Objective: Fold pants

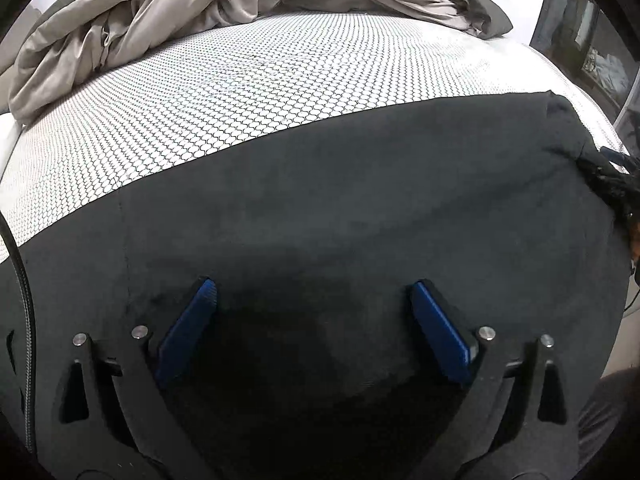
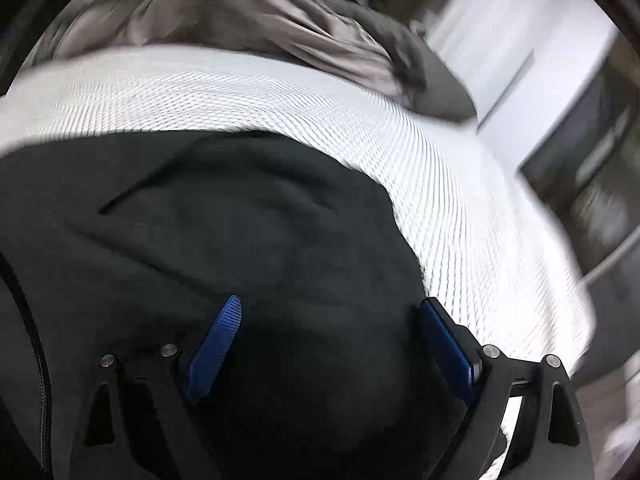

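Note:
Dark grey pants (image 1: 340, 200) lie flat across the near half of a bed with a white honeycomb-patterned cover (image 1: 240, 92). My left gripper (image 1: 312, 286) hovers over the cloth, open, its blue pads (image 1: 188, 328) wide apart with nothing between them. In the right wrist view the same pants (image 2: 224, 216) show a slanted pocket slit and end in a rounded edge on the right. My right gripper (image 2: 332, 304) stands open above that end, its right pad at the cloth's edge. This view is blurred by motion.
A rumpled taupe duvet (image 1: 160, 12) is heaped along the far side of the bed. A braided cable (image 1: 24, 300) hangs at the left edge. Beyond the bed's right side are white furniture (image 2: 520, 40) and a dark cabinet (image 2: 592, 152).

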